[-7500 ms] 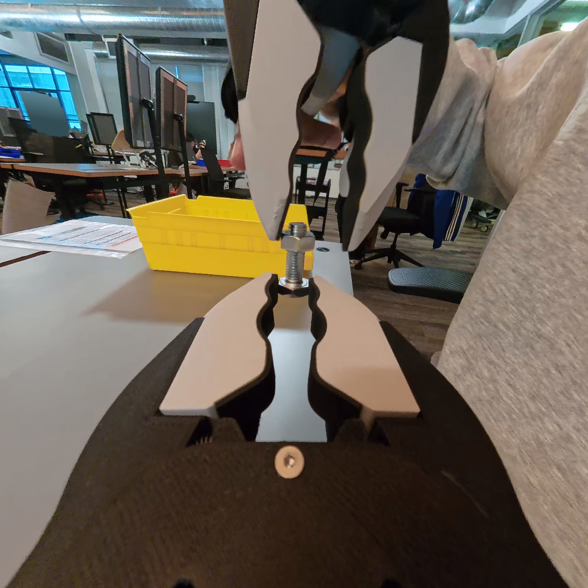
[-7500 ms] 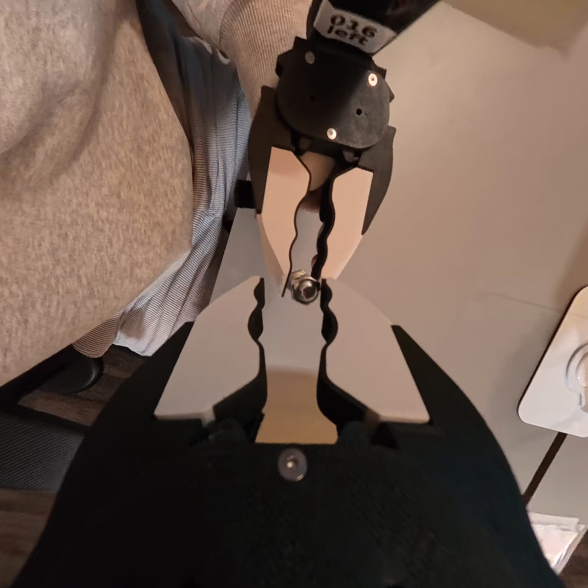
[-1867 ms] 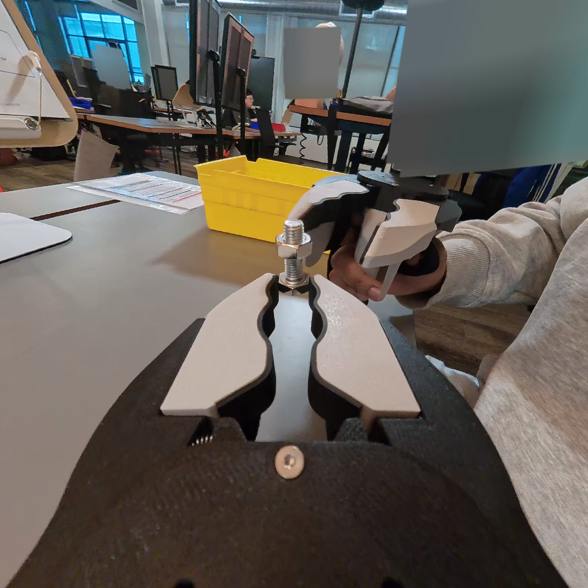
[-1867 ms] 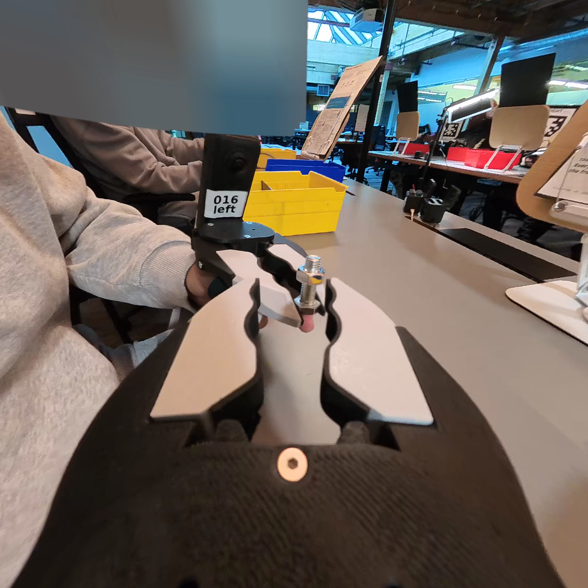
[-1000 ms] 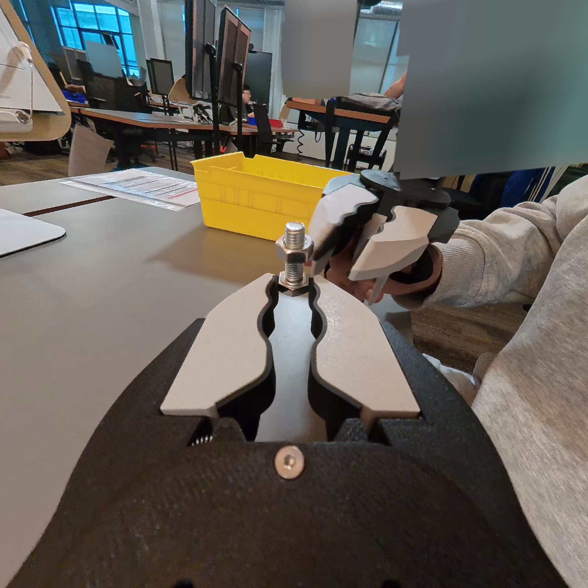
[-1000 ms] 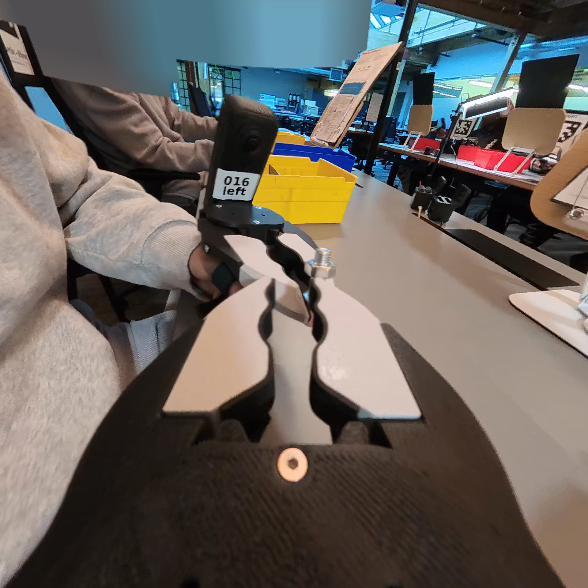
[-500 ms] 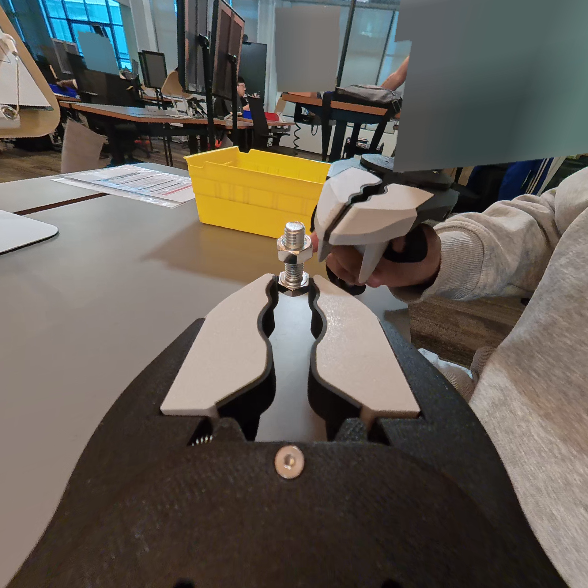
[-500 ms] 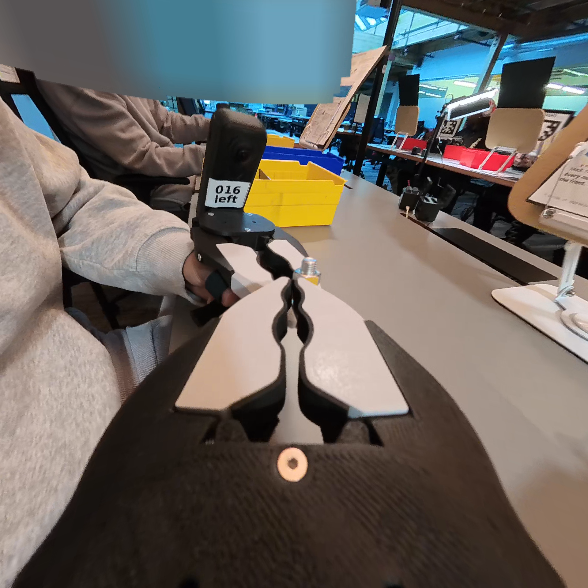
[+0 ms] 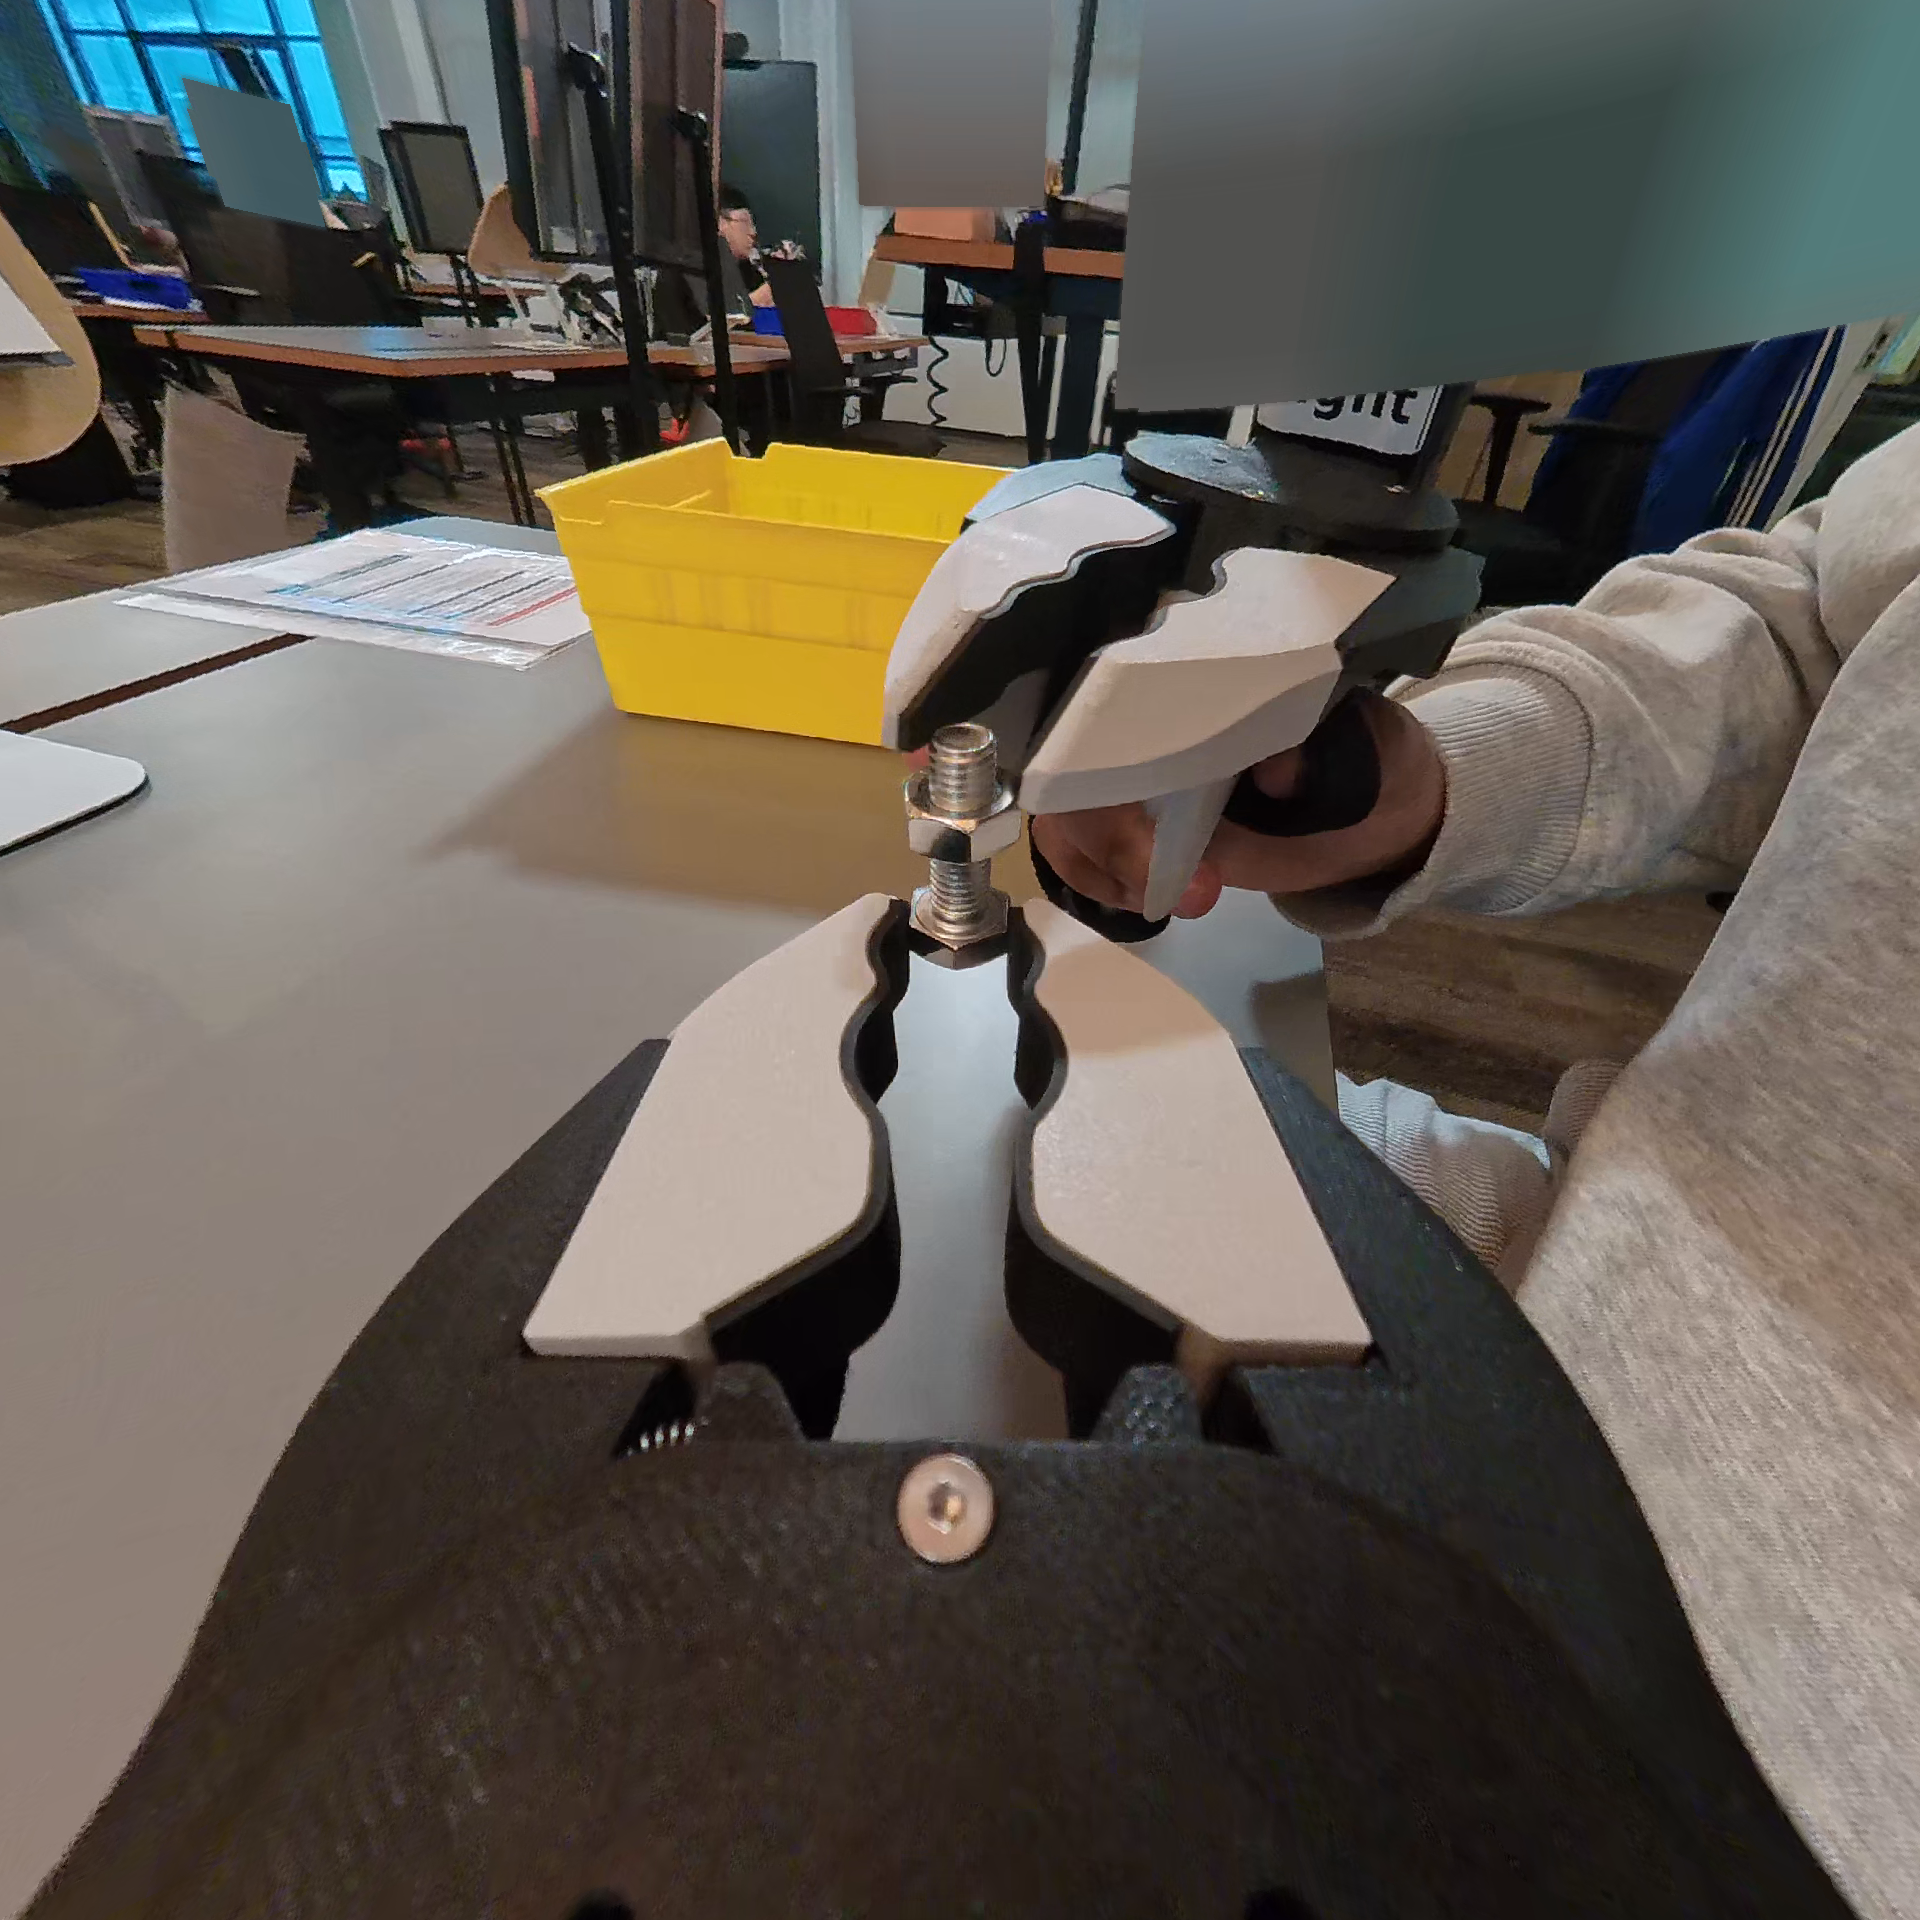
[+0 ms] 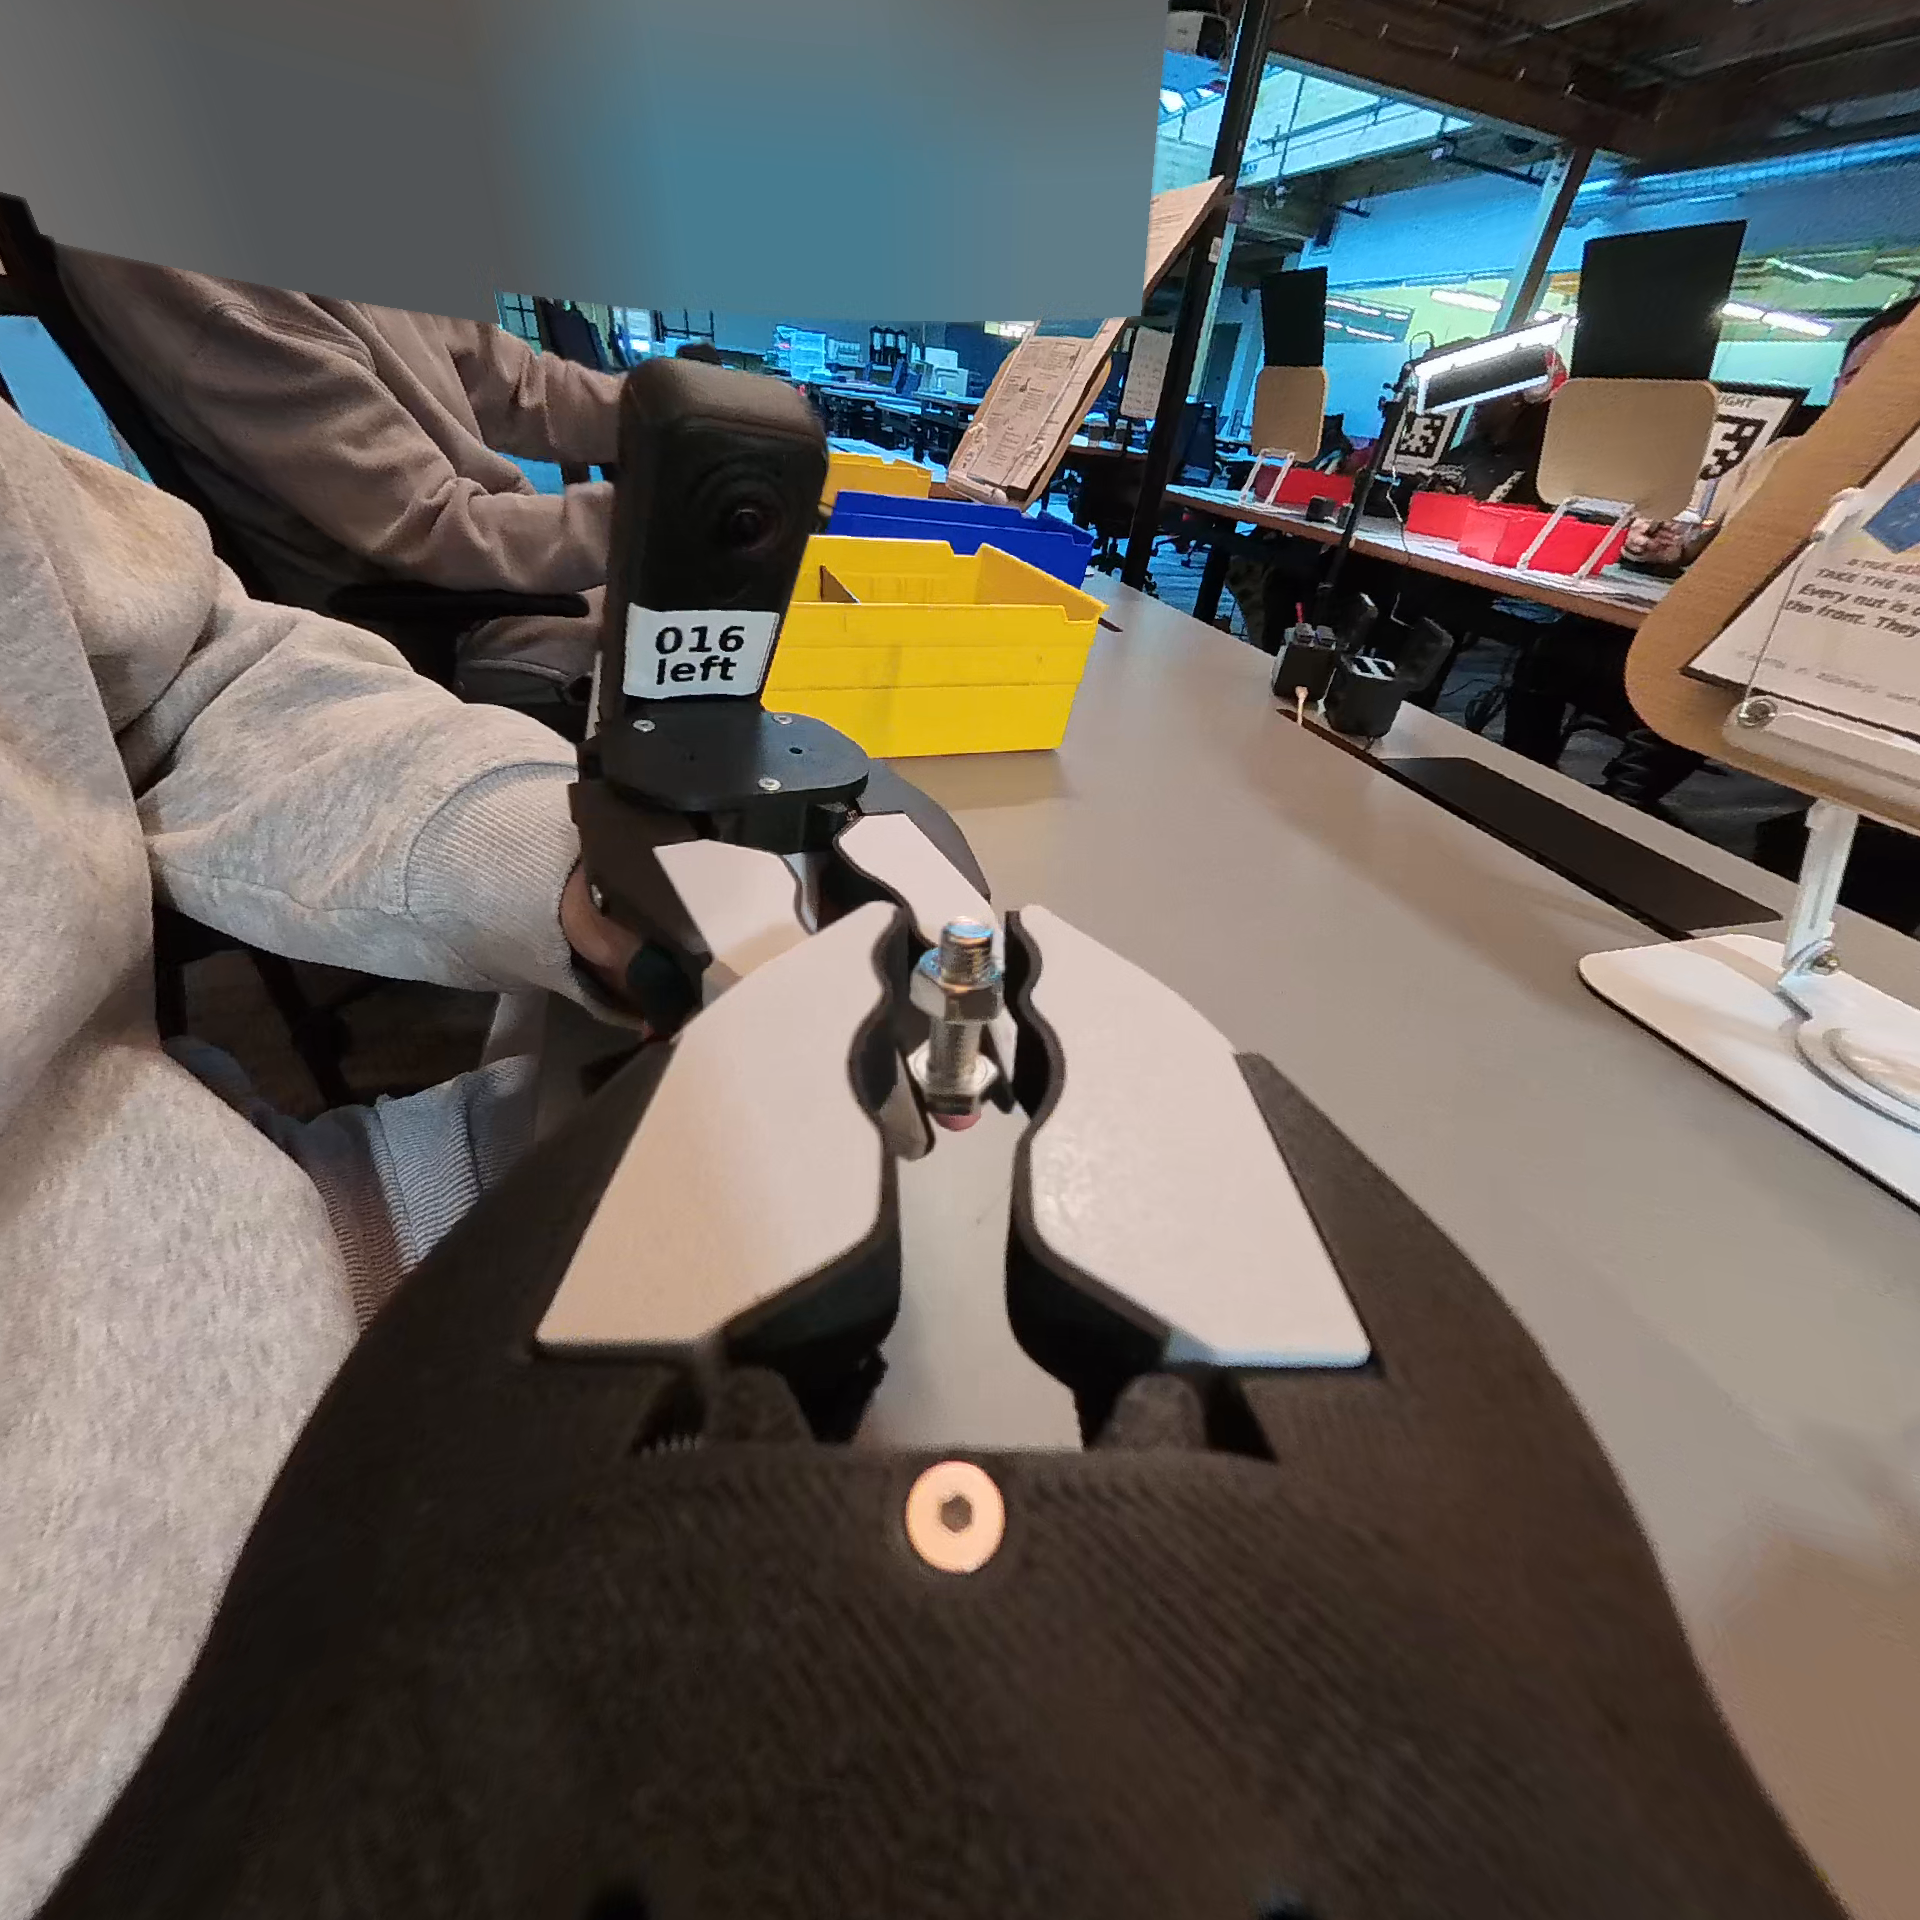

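Left gripper [image 9: 954, 914] clamps the head of an upright bolt [image 9: 956, 831] over the grey table [image 9: 312, 935], right gripper [image 10: 956, 925] open, straddling the nut [image 10: 956, 987] without touching; best squared on its flats before closing, the bolt kept vertical.

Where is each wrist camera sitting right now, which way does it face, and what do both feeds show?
Left wrist view: behind the left gripper, facing across the grey table toward a yellow bin; its fingers clamp the head of the upright bolt; a grey sleeve fills the right edge.
Right wrist view: behind the right gripper, facing the left gripper's camera; its fingers flank the bolt's nut.
Shared: bolt, nut, both grippers, table.
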